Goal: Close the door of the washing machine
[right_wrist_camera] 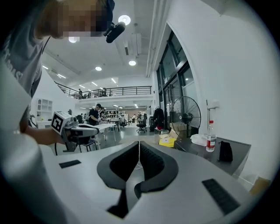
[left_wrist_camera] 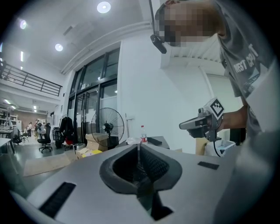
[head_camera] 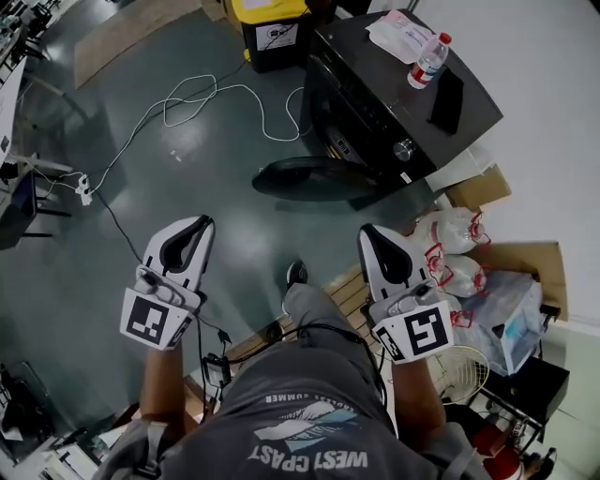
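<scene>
The dark washing machine (head_camera: 394,103) stands at the upper right of the head view. Its round door (head_camera: 314,176) hangs open, swung out to the left over the floor. My left gripper (head_camera: 199,223) and my right gripper (head_camera: 368,231) are held side by side, well short of the door and touching nothing. Both are shut and empty. The left gripper view shows its jaws (left_wrist_camera: 138,145) pressed together, with the machine's top (left_wrist_camera: 155,141) far ahead. In the right gripper view the jaws (right_wrist_camera: 139,143) also meet, and the machine's top (right_wrist_camera: 227,151) lies to the right.
A water bottle (head_camera: 429,61), a white bag (head_camera: 398,36) and a black pouch (head_camera: 446,98) lie on the machine. A yellow bin (head_camera: 272,23) stands behind it, and white cable (head_camera: 216,98) loops over the floor. Plastic bags (head_camera: 455,248), boxes and a small fan (head_camera: 464,370) crowd the right side.
</scene>
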{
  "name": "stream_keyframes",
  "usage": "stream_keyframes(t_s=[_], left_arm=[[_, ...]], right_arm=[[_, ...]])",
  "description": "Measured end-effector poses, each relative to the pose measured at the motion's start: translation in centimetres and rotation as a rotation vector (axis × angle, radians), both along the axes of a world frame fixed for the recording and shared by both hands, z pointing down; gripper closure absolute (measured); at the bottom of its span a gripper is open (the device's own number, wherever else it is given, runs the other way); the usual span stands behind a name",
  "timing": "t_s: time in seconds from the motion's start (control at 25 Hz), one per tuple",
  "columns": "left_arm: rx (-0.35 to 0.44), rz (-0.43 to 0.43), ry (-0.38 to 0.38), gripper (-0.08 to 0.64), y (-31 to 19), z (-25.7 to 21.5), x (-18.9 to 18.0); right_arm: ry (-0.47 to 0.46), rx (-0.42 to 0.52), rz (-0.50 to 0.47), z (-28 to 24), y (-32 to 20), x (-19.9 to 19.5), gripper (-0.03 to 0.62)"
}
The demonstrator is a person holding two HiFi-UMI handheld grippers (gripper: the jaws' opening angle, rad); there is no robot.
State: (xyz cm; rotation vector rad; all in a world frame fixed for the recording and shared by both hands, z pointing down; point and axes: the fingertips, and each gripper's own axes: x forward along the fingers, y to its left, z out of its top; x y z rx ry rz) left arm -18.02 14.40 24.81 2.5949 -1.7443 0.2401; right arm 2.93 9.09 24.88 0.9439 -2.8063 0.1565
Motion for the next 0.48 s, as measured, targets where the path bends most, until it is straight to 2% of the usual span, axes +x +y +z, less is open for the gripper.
stream_keyframes(t_s=[0.24,0.48], left_arm=[[-0.013,-0.033,-0.030,0.531,-5.7,-2.8,0.0],[-0.028,-0.017,-0.054,0.531,-9.7,-4.4,0.7]], right_arm=[[-0.017,-0.033,-0.033,-0.9,-5.8,-0.1,0.561],[-0.025,-0.025,-0.035,-1.9,-9.7,-0.1,0.560]])
